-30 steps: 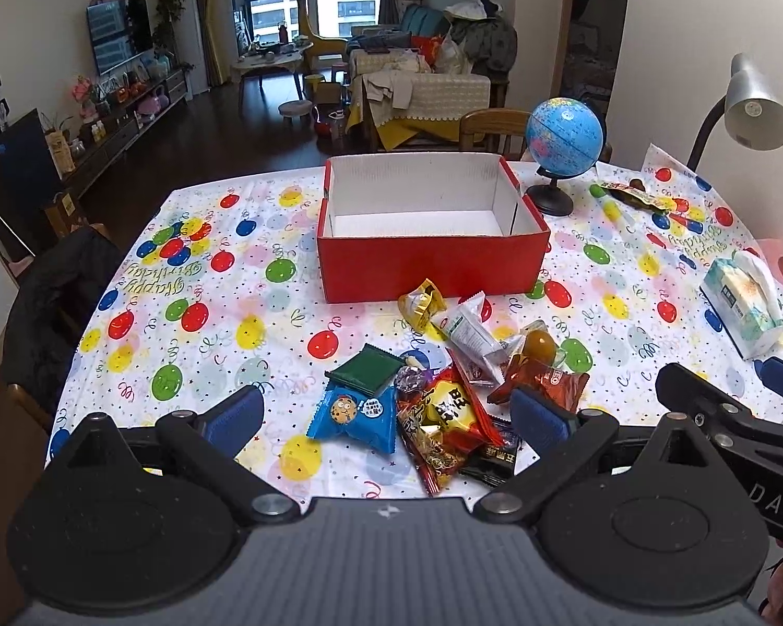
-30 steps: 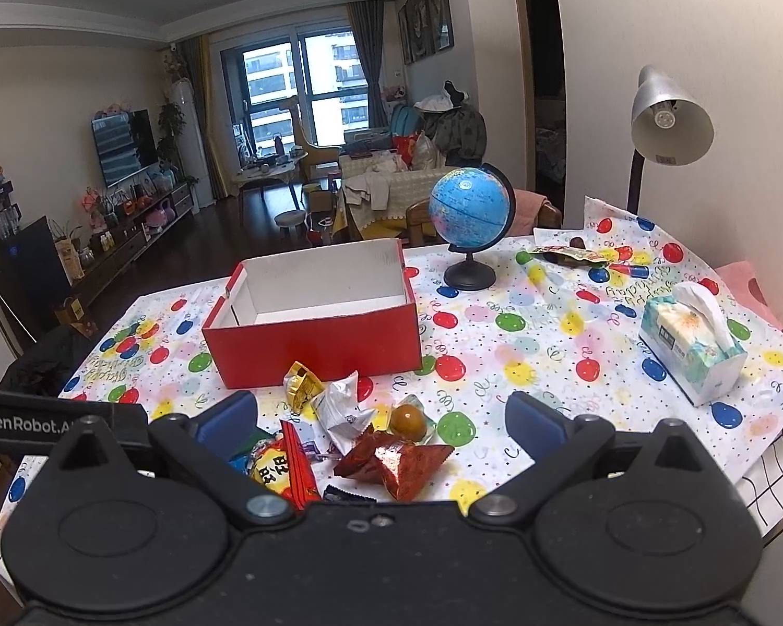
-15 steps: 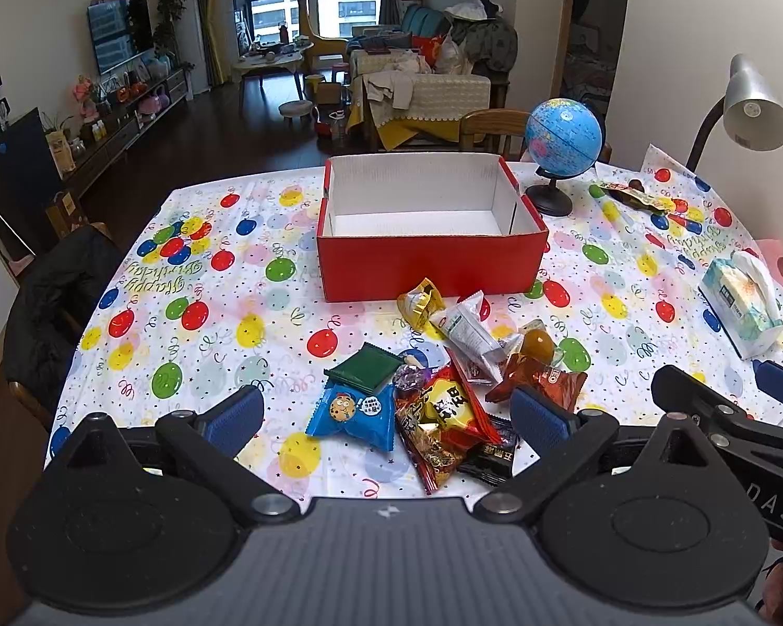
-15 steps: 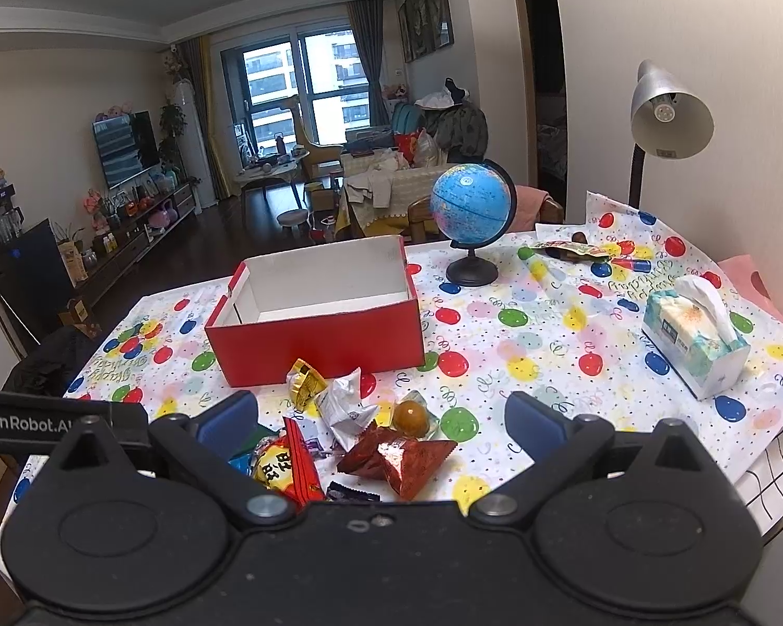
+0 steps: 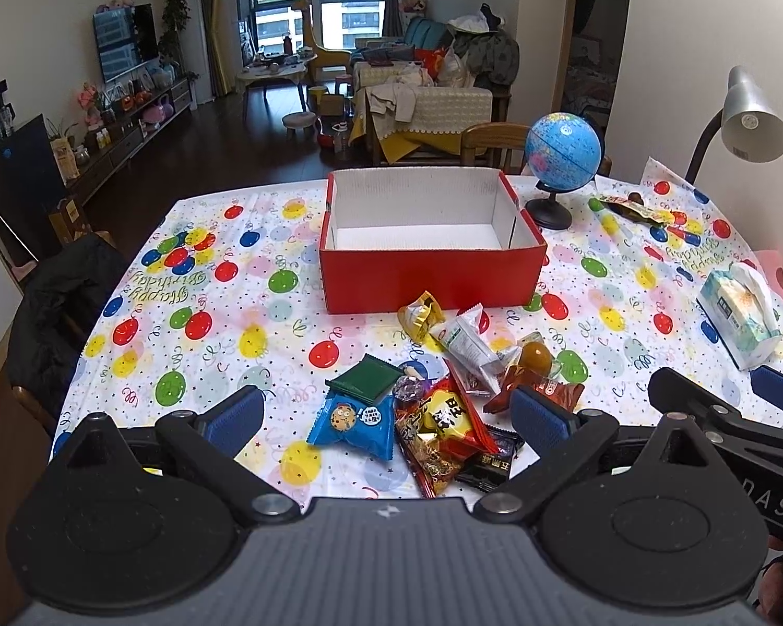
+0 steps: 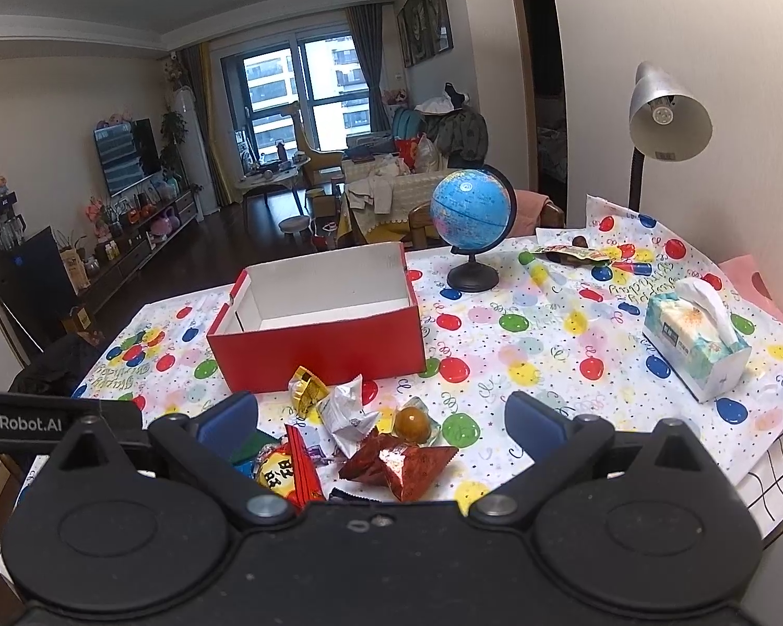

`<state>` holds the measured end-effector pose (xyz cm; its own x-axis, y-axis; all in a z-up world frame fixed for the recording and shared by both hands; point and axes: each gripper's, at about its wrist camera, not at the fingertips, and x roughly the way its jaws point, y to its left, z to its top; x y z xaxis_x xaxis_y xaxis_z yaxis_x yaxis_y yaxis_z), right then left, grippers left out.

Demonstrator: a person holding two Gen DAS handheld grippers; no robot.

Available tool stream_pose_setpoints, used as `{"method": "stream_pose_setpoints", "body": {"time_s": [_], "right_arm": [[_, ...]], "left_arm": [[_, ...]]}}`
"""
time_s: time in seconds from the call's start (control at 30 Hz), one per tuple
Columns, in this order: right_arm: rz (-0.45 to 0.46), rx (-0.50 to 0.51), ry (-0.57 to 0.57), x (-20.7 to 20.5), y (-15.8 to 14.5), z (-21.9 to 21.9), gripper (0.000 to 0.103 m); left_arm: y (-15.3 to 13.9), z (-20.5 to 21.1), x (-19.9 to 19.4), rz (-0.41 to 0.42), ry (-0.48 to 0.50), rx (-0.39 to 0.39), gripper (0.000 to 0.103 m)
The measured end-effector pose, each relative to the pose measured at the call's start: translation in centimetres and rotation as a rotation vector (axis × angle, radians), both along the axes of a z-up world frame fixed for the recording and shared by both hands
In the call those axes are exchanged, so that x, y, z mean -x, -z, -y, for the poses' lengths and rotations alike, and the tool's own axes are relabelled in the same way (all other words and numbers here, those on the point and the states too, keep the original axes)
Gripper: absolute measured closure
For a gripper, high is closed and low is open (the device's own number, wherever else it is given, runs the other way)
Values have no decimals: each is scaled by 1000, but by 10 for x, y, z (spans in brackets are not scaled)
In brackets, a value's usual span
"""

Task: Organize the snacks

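Meanwhile, both the left gripper [image 5: 386, 412] and right gripper [image 6: 382, 420] gape wide; the red box [image 5: 433, 240] lies long axis left-to-right.

In the right wrist view the right claw [image 6: 381, 420] covers the near edge of the snack pile [image 6: 360, 438], so the blue cookie packet [image 6: 242, 467] and the green packet [image 6: 253, 443] show only as slivers beside its left finger. In the left wrist view the left claw [image 5: 386, 412] hides the table's [image 5: 209, 313] near edge, and the black wrapper [image 5: 488, 461] lies partly under the red-and-yellow packet [image 5: 451, 414], its print too small to read. The right claw [image 5: 731, 401] is cut off by the picture's right edge there, and the small wrappers [image 5: 634, 208] beyond the globe [image 5: 564, 151] are too small to identify.
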<state>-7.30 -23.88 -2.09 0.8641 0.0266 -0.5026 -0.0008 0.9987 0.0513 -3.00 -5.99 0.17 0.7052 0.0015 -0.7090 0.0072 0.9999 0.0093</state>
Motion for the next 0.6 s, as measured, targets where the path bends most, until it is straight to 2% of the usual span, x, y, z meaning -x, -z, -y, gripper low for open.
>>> {"method": "stream_pose_setpoints", "body": {"time_s": [0.37, 0.6], "right_arm": [[-1, -22, -6, 0, -3, 5, 2], [-12, -21, 11, -10, 4, 6, 2]], "left_arm": [[0, -2, 2, -2, -9, -1, 2], [16, -22, -14, -68, -59, 44, 2]]}}
